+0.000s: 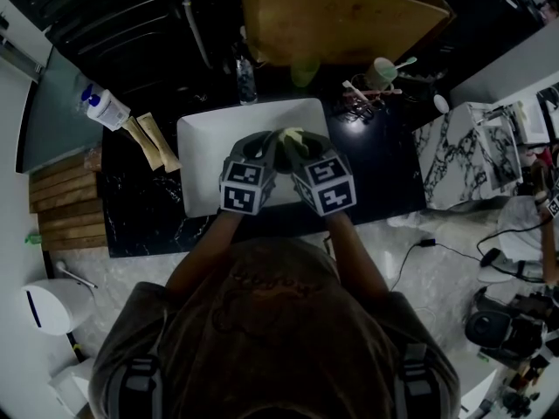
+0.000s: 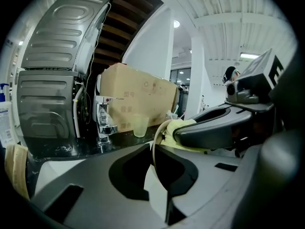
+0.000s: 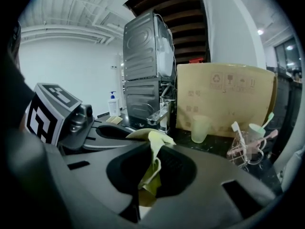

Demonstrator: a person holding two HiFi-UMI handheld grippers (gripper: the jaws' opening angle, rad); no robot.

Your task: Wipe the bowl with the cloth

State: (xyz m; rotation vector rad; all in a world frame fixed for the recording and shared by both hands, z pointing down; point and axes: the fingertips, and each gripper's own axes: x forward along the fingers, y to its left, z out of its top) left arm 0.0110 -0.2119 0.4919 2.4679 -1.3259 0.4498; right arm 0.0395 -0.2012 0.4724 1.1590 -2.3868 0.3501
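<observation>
Both grippers meet over the white sink [image 1: 203, 151]. The left gripper [image 1: 265, 145] is shut on the thin white rim of the bowl [image 2: 154, 152], which runs edge-on between its jaws in the left gripper view [image 2: 155, 170]. A pale yellow cloth [image 1: 293, 135] is pinched in the right gripper [image 1: 300, 145]; in the right gripper view it hangs crumpled [image 3: 151, 168] between the shut jaws [image 3: 149, 178]. The cloth lies against the bowl's rim [image 3: 135, 134]. In the head view the grippers hide most of the bowl.
A chrome faucet [image 2: 104, 122] and a cardboard box [image 1: 336, 16] stand behind the sink on the black counter [image 1: 140, 208]. A translucent cup [image 3: 200, 128] and a toothbrush holder [image 3: 244, 148] are at the back right, a soap bottle [image 1: 106, 108] at the left.
</observation>
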